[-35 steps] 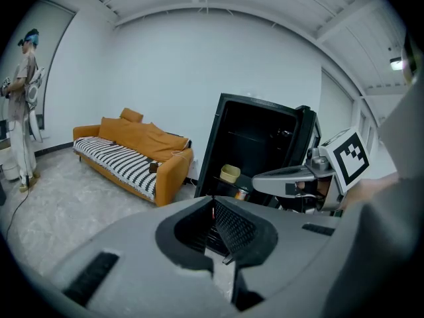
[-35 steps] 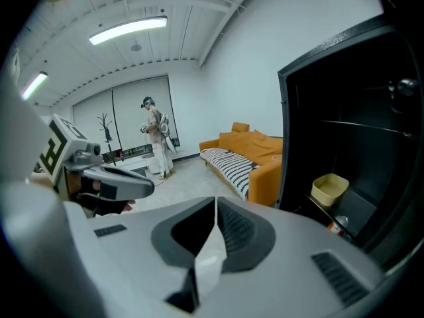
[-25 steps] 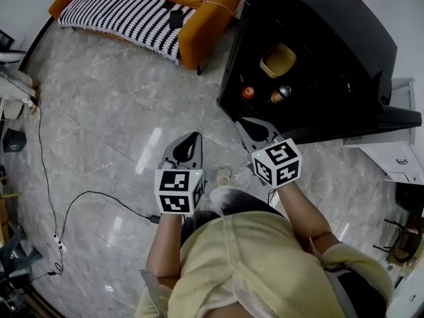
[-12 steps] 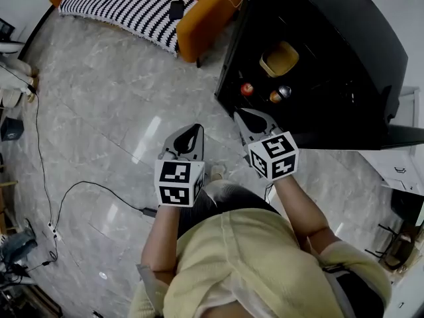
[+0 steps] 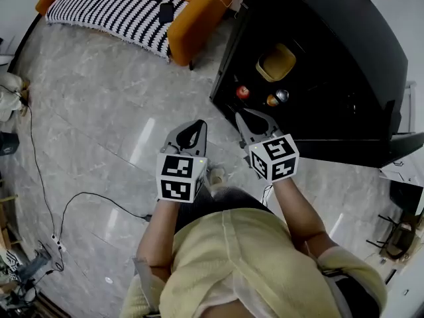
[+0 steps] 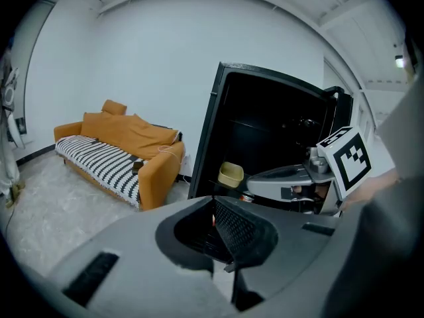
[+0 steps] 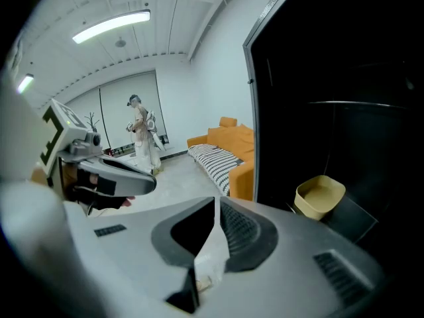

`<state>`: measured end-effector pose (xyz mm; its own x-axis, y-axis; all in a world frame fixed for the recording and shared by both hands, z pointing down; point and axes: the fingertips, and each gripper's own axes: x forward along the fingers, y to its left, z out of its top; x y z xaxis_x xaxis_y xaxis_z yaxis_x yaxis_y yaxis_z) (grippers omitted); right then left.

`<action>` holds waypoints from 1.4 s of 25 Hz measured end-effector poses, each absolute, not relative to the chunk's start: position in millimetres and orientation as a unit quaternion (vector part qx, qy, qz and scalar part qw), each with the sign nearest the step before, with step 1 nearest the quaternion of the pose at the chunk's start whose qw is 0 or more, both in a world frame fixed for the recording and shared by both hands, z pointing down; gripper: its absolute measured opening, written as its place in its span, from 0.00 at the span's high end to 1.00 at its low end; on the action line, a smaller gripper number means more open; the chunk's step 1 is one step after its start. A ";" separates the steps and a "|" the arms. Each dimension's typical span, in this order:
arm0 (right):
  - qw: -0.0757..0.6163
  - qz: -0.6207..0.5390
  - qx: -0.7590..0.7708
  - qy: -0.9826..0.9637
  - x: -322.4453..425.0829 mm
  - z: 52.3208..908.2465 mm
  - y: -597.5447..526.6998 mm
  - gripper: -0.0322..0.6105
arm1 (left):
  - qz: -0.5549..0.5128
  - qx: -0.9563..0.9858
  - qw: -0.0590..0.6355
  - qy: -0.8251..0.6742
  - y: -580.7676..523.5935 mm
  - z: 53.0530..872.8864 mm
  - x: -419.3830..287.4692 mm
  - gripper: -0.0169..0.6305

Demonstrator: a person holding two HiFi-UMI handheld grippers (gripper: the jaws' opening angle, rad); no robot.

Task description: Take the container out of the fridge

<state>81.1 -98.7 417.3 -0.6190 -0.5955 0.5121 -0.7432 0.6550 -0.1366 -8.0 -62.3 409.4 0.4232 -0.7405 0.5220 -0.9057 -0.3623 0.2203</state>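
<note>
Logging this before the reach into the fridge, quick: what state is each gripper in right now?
Left gripper: closed, holding nothing.
Right gripper: closed, holding nothing.

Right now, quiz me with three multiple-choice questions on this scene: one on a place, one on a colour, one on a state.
1. Where is the yellow container?
A. on the floor
B. inside the fridge
C. on a chair

2. What colour is the sofa?
A. orange
B. green
C. blue

3. The right gripper has its fingers:
A. closed on the container
B. wide apart
C. together, empty

Answers:
1. B, it sits on a shelf in the open fridge.
2. A, its arm and back show orange.
3. C, the fingers meet with nothing between.
</note>
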 end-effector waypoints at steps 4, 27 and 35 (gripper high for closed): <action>0.227 0.163 0.396 -0.874 86.9 423.9 -114.4 0.90 | 0.178 0.817 0.244 -0.492 -76.5 415.7 -6.8 0.93; 0.272 0.143 0.468 -0.828 118.1 465.6 -203.1 0.90 | 0.189 0.846 0.265 -0.422 -137.2 464.0 20.4 0.93; 0.287 0.131 0.493 -0.811 137.5 481.7 -230.2 0.90 | 0.182 0.848 0.287 -0.407 -153.9 486.5 37.7 0.93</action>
